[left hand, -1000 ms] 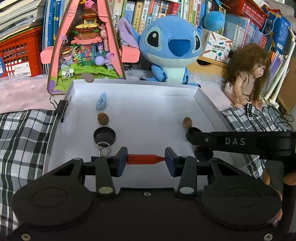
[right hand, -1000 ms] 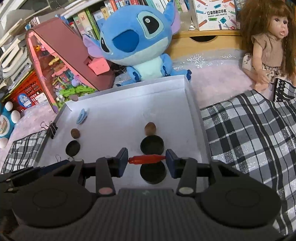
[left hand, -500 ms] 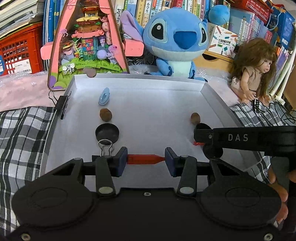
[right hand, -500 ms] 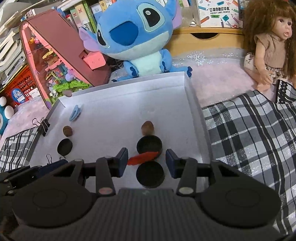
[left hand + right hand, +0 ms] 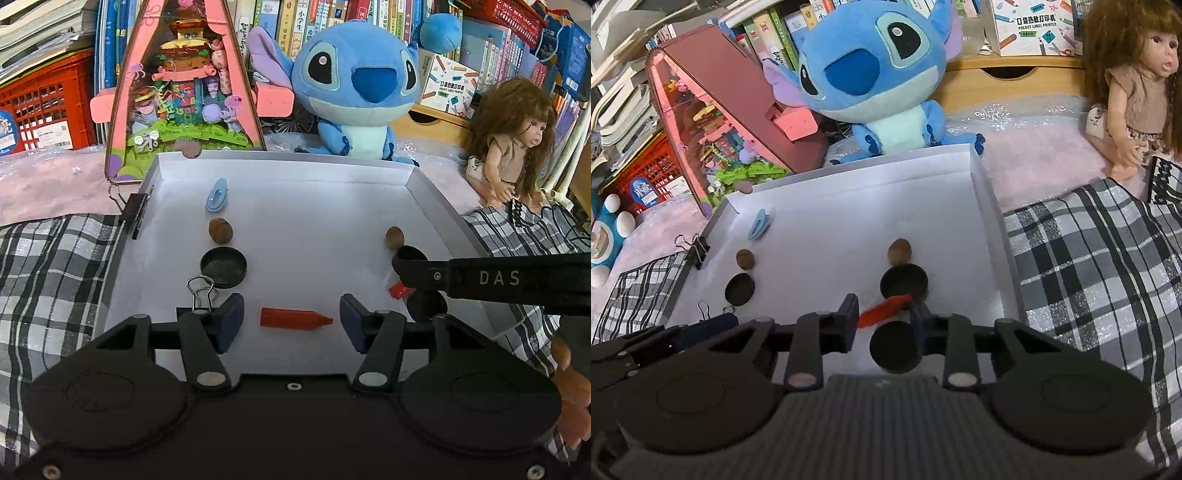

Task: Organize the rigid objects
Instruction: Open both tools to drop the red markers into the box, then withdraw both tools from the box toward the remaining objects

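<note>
Now our left gripper point(image 5: 291, 320) stands with its jaws wider apart than a second ago, when they pinched the red crayon-shaped piece point(image 5: 294, 318) at both ends. That piece lies flat on the white tray point(image 5: 280, 173) between the blue pads point(image 5: 232, 322), with a clear gap at each end and touching neither. A silver-handled binder clip point(image 5: 200, 295) sits just ahead of the left finger, a black round cap point(image 5: 223, 266) beyond it, then a brown nut point(image 5: 220, 230) and a pale blue clip point(image 5: 217, 194) farther forward.

On our right gripper point(image 5: 884, 323) the change goes the other way in tilt: the second red piece point(image 5: 882, 306), level between the pads a second ago, now slants, its far end raised toward the right. The jaws stand a little apart; we cannot tell whether the pads grip it or merely touch it. Just ahead of this gripper lies a black cap point(image 5: 904, 282) with a brown nut point(image 5: 899, 251) touching its far edge, and another black cap point(image 5: 894, 347) sits below the right finger. In the left wrist view the right gripper's arm crosses the right side of the tray, the red tip showing beneath it.
</note>
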`<action>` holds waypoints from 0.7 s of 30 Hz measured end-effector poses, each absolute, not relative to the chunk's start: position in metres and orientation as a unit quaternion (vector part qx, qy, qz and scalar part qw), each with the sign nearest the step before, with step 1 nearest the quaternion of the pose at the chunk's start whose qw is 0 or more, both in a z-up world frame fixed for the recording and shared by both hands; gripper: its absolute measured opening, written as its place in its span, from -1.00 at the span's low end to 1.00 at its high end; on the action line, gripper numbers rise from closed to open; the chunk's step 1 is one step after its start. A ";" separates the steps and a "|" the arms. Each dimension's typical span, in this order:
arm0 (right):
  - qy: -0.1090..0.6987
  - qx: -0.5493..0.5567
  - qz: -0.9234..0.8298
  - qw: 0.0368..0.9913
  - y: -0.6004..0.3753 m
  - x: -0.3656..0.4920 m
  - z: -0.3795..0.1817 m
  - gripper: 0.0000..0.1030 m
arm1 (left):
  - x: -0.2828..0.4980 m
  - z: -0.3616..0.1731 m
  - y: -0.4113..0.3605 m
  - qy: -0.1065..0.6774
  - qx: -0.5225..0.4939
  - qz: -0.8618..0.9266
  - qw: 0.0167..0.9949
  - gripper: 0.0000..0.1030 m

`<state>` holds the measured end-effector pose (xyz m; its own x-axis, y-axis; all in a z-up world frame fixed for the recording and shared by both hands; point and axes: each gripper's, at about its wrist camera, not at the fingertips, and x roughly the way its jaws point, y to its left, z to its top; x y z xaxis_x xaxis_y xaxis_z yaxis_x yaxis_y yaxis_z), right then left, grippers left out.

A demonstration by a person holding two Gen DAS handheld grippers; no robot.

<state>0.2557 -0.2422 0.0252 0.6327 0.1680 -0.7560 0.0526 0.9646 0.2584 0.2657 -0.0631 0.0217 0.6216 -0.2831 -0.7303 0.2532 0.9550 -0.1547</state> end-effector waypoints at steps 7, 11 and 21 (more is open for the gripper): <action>0.420 0.135 0.041 0.897 -0.245 0.246 0.030 -0.26 | 0.253 0.032 -0.056 0.397 -0.016 -0.150 0.906 0.27; 0.408 0.129 0.049 0.902 -0.246 0.233 0.036 -0.24 | 0.239 0.040 -0.052 0.382 -0.010 -0.153 0.911 0.31; 0.372 0.104 0.082 0.919 -0.242 0.186 0.053 0.05 | 0.195 0.052 -0.035 0.360 -0.015 -0.166 0.918 0.35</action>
<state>0.1859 -0.2416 0.0526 0.7106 0.2271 -0.6660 -0.0732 0.9652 0.2510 0.1951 -0.0353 0.0521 0.6847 -0.3167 -0.6564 0.2945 0.9441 -0.1483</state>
